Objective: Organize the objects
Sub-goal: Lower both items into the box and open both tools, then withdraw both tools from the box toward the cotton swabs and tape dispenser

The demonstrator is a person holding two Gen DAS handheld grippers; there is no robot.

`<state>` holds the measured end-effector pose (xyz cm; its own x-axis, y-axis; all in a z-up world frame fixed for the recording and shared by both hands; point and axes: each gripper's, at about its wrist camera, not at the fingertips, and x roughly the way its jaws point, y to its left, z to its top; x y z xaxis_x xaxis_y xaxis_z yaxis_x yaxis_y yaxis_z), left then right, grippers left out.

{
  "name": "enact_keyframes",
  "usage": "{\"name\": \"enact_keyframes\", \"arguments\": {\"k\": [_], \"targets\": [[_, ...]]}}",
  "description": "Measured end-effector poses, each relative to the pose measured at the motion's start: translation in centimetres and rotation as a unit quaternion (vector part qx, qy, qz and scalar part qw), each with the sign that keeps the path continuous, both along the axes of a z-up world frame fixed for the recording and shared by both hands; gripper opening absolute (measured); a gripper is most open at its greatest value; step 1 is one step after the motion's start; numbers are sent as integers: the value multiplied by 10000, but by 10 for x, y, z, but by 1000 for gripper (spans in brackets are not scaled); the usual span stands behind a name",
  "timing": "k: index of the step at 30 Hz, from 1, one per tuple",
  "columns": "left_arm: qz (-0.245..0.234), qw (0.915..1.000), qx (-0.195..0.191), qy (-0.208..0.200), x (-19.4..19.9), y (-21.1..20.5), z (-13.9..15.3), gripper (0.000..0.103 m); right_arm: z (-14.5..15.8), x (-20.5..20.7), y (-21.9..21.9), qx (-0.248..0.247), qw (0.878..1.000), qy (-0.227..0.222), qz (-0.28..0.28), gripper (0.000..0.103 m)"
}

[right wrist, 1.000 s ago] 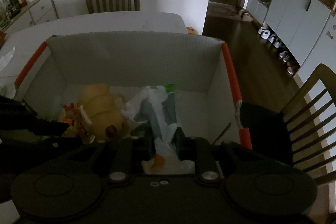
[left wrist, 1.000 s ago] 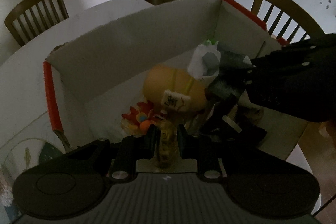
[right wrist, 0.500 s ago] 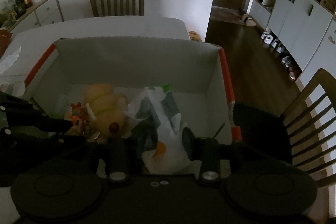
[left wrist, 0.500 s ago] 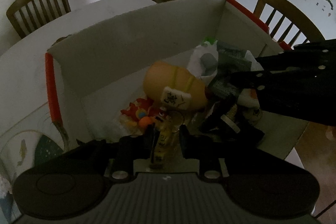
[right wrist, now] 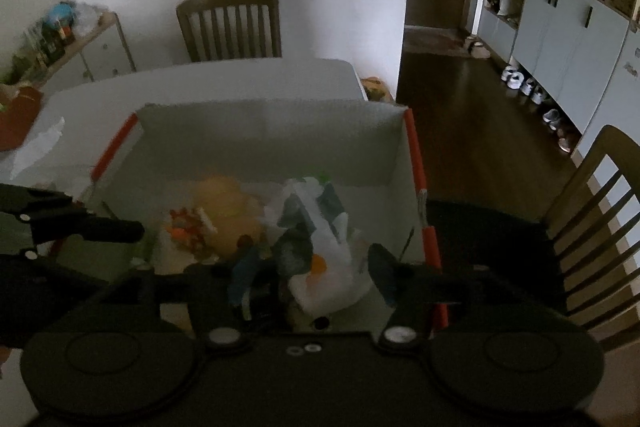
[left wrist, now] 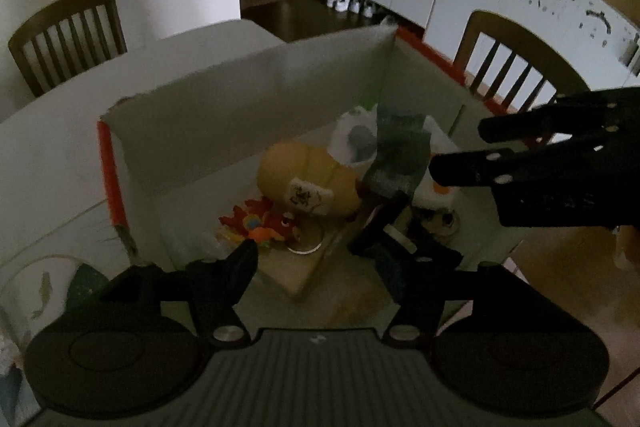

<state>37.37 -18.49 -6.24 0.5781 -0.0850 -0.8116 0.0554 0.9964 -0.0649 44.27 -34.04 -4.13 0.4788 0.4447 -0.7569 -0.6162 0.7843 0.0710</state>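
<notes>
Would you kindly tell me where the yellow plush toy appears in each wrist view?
Left wrist: the yellow plush toy lies at picture centre, inside the box.
Right wrist: it lies left of centre, beside the white plastic bag.
Shared landmark: the box's orange edge strip.

- The box (left wrist: 240,115) had pale grey-white walls with orange-red edges.
- The plush toy (left wrist: 304,179) was yellow-orange with a white tag printed in dark marks.
- The small toy (left wrist: 260,223) was red and orange.
- The bag (right wrist: 328,259) was white with dark green and orange patches.
- Both grippers were black.
</notes>
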Motion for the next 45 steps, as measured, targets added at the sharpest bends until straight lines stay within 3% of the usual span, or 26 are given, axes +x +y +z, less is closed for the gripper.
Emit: {"name": "enact_keyframes", "arguments": {"k": [15,22,30,36,45], "targets": [[-60,9964,-352,-764,-54,18,47,69,40,-48,1,561,9983,-51,140,76],[-18,9947,-395,-947,-84,43,57,78,47,-75,14,872,9961,78,74,86],[345,9934,-581,-923,-120,100,52,84,46,-112,52,916,9956,107,183,98],[741,9920,-489,-899,-142,141,44,101,41,-136,91,786,9963,162,315,99],[1335,9869,-232,-880,-168,203,30,103,33,-162,139,640,9968,228,426,99]]}}
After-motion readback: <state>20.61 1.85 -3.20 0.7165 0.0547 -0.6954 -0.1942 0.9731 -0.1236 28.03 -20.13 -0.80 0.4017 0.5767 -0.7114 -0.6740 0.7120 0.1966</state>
